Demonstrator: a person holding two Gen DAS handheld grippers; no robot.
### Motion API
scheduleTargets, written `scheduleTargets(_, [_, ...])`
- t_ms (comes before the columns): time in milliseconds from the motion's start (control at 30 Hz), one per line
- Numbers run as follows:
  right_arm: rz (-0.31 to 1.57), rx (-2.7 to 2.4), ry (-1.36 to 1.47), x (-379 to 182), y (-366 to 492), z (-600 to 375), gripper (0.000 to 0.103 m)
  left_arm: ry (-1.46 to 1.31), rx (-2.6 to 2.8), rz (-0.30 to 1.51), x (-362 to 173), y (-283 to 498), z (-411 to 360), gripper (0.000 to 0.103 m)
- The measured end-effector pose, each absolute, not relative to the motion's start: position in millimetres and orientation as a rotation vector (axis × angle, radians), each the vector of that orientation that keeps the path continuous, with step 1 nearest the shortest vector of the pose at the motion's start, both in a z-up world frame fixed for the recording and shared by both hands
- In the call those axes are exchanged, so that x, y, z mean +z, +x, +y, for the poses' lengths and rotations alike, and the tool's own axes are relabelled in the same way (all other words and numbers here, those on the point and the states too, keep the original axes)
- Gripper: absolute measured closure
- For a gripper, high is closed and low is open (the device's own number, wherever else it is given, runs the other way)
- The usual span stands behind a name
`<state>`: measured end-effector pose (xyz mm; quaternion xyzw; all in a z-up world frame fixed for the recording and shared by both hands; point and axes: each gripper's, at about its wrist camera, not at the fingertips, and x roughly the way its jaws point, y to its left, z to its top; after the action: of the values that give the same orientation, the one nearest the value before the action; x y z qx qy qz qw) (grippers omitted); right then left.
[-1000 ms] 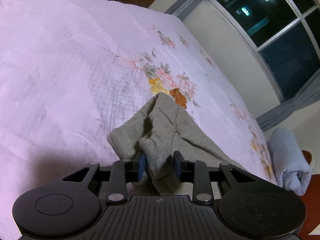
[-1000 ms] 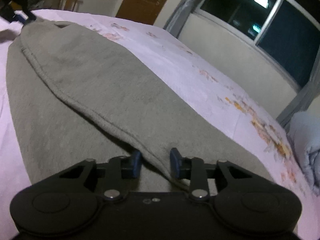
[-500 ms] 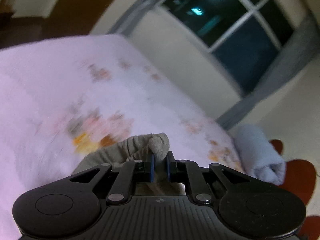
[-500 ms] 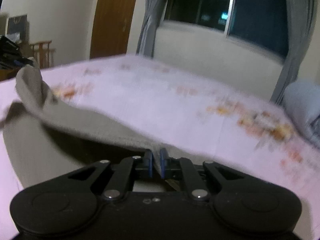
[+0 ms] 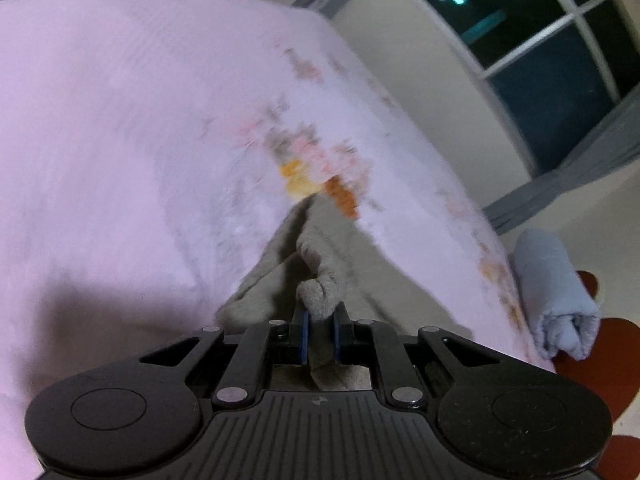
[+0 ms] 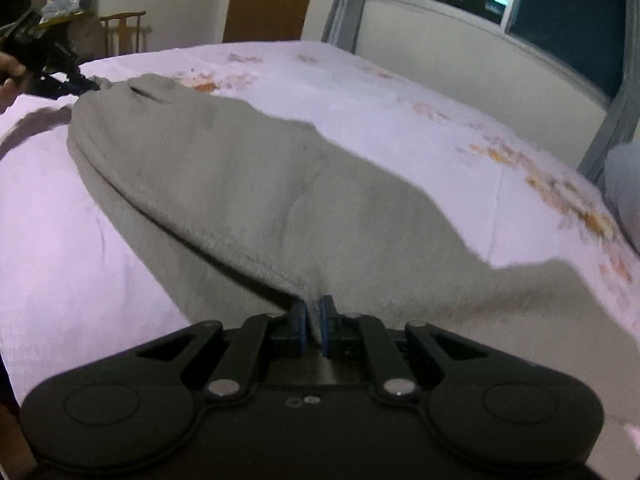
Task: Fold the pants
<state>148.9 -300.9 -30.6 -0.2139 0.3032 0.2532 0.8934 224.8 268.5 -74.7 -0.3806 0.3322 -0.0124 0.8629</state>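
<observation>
Grey fleece pants (image 6: 248,192) lie stretched across the pink flowered bed sheet (image 6: 380,120). My right gripper (image 6: 314,320) is shut on the near hemmed edge of the pants. At the far end, my left gripper (image 6: 86,85) pinches the other end, held by a hand at the left edge. In the left wrist view my left gripper (image 5: 320,322) is shut on a bunched fold of the pants (image 5: 320,292), and the rest of the cloth trails away toward the orange flowers on the sheet (image 5: 100,128).
A rolled pale blue blanket (image 5: 556,292) lies off the bed's right side on a red patterned floor. Dark windows with grey curtains (image 6: 540,0) run along the far wall. A wooden door (image 6: 268,0) and a chair (image 6: 124,30) stand behind the bed.
Both grippers closed on the pants' edges. They lifted and swung the cloth, and the pants now lie stretched between them across the sheet.
</observation>
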Motion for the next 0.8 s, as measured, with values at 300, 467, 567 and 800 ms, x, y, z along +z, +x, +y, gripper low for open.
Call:
scheduleTargets(300, [0.672, 0.558, -0.486, -48.4, 148.3, -301.5, 0.103, -0.747, -0.009, 0.76, -81.8, 227.4, 268.5, 0.091])
scheduleTargets(467, [0.605, 0.562, -0.501, -22.4, 135.2, -305.6, 0.103, -0.722, -0.028, 0.755, -71.2, 225.3, 269.4, 0.091])
scheduleTargets(567, [0.598, 0.571, -0.525, -15.3, 123.4, -306.6, 0.103, -0.73, -0.024, 0.755, -74.8, 226.8, 269.7, 0.091])
scheduleTargets(800, [0.699, 0.568, -0.559, -55.5, 127.7, -298.2, 0.103, -0.741, -0.017, 0.779, -86.2, 228.1, 272.6, 0.091])
